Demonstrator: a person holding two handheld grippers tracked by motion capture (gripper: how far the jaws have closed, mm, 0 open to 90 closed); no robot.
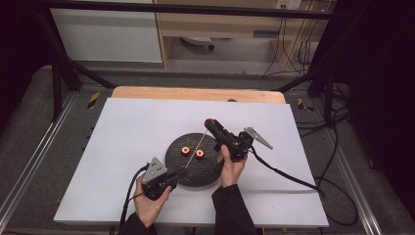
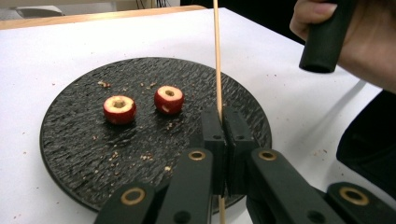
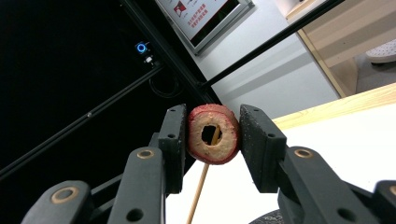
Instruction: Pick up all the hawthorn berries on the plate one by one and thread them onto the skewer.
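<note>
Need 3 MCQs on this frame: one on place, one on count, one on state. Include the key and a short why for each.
1. Where do the loose fruit rings lie?
A. on the black plate
B. on the white table top
C. on the wooden board

2. How many fruit rings lie on the plate?
A. one
B. two
C. four

3. What is the left gripper doing?
A. hanging open above the plate
B. shut on the wooden skewer
C. shut on a fruit ring

Key: 1 A, both rings sit on the plate's dark ridged surface. 2 B, two red rings lie side by side there, while a third fruit ring is clamped in the right gripper. 3 B, its jaws pinch the skewer, which rises up between them.
</note>
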